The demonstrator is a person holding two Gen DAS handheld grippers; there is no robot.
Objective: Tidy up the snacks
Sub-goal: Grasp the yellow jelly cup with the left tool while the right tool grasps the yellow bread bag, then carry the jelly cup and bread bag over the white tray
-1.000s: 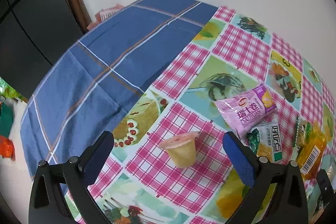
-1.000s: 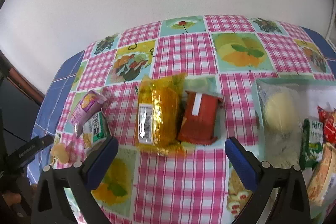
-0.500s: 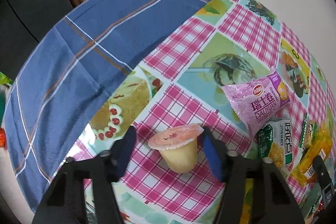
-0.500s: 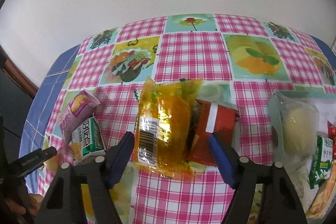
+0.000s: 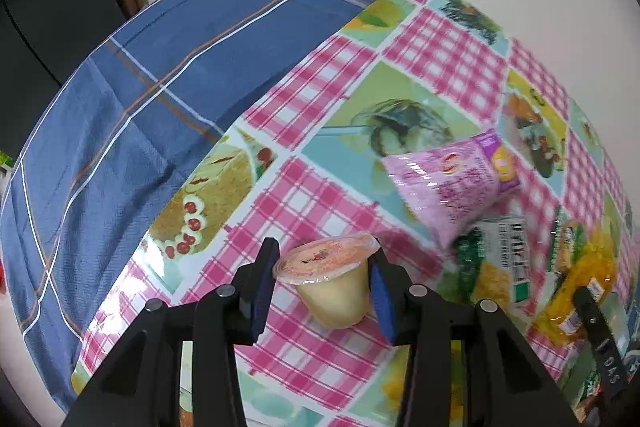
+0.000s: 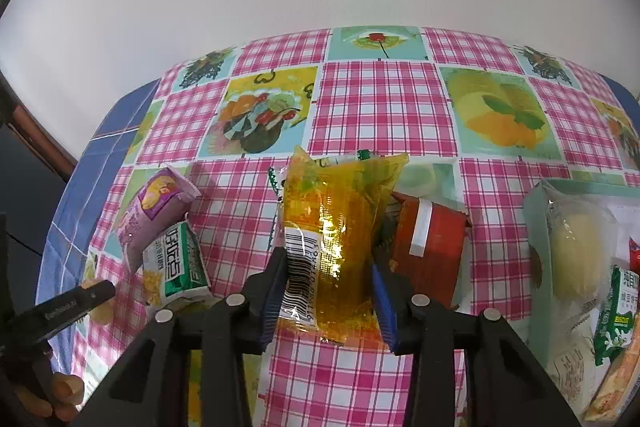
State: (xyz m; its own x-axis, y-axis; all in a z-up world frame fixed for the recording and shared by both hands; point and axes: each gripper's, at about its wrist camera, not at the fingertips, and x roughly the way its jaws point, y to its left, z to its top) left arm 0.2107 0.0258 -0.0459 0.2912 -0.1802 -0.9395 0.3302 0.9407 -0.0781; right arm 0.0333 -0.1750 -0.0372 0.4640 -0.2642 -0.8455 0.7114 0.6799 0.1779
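My left gripper (image 5: 324, 287) is shut on a small jelly cup (image 5: 332, 283) with a pink lid and pale yellow body, both blue pads against its sides. My right gripper (image 6: 328, 291) is shut on a yellow transparent snack packet (image 6: 336, 227) with a barcode. A purple packet (image 5: 448, 183) and a green-white packet (image 5: 496, 259) lie right of the cup; both also show in the right wrist view, the purple one (image 6: 152, 211) and the green-white one (image 6: 176, 267). A red packet (image 6: 428, 243) lies right of the yellow one.
A pale tray (image 6: 536, 211) at the right holds a wrapped yellow bun (image 6: 576, 255) and several packets. The table has a pink checked cloth (image 6: 384, 107) over a blue cloth (image 5: 140, 99). A white wall stands behind. The left tool's side (image 6: 68, 307) is at the lower left.
Both grippers moved forward and closed: the left one onto the jelly cup, the right one onto the yellow packet.
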